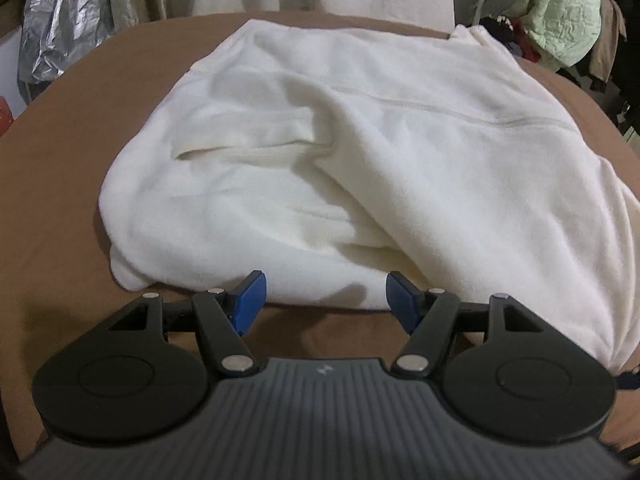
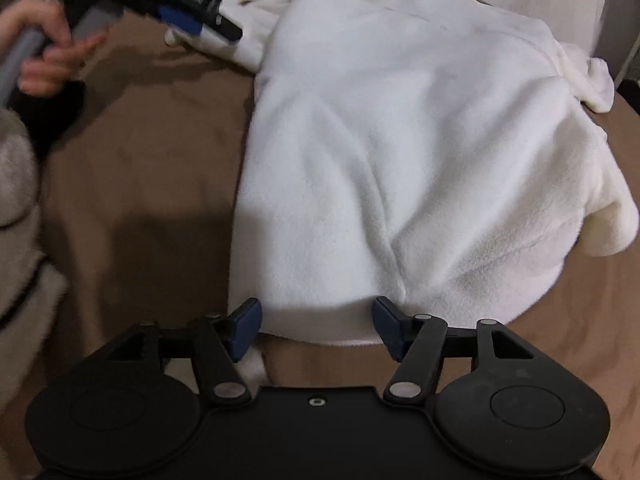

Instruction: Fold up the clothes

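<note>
- Your left claw (image 1: 323,294) stands wide open with nothing between its fingers, at the near hem of the white fleece top (image 1: 360,152), which lies partly doubled over on the brown worktop (image 1: 60,200).
- Your right claw (image 2: 317,320) is equally open and empty at the hem at 6 o'clock.
- Close each claw on all layers, and lift both evenly so the fold stays square.
</note>
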`<control>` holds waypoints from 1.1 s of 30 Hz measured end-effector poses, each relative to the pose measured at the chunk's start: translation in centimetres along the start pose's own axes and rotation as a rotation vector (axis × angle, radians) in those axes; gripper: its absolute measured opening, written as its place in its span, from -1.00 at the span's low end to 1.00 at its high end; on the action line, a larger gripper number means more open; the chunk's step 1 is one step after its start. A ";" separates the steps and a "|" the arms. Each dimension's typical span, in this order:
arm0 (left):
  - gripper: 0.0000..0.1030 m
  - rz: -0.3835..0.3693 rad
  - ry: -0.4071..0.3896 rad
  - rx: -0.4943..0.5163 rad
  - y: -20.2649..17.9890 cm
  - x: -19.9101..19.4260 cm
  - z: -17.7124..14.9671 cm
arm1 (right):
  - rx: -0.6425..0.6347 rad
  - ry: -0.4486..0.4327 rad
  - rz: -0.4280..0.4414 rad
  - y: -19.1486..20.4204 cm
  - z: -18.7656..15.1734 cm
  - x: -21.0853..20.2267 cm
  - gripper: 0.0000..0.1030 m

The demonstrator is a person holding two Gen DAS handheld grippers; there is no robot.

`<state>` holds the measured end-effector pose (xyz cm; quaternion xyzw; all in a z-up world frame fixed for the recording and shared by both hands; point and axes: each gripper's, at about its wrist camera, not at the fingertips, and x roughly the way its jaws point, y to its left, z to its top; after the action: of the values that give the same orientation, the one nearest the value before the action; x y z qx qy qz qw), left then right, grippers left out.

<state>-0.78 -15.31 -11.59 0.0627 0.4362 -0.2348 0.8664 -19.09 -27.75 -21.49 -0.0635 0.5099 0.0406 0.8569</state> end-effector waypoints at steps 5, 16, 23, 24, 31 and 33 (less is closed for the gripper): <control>0.28 -0.056 -0.034 -0.023 0.0 -0.3 0.1 | -0.201 -0.110 -0.128 3.5 -1.2 0.7 0.44; 0.28 -0.236 -0.096 0.057 -3.7 -0.1 0.4 | -0.210 -0.402 -0.429 -1.5 5.3 -1.9 -0.70; 0.29 -0.362 -0.131 0.133 -6.9 0.3 0.4 | -0.002 -0.364 -0.421 -10.1 9.0 -1.5 -0.81; 0.30 -0.381 -0.119 0.146 -7.8 1.0 0.4 | 0.057 -0.356 -0.378 -11.4 8.9 -1.4 -0.81; 0.26 -0.417 0.000 0.120 -11.4 6.2 1.1 | 0.169 -0.289 -0.311 -12.8 8.5 0.6 -0.80; 0.30 -0.440 0.012 0.068 -10.8 6.7 1.5 | 0.133 -0.264 -0.333 -12.0 8.5 0.9 -0.78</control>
<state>-1.26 -27.70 -14.90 -0.0033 0.4364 -0.4325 0.7890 -9.63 -38.37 -17.46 -0.0841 0.3772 -0.1273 0.9135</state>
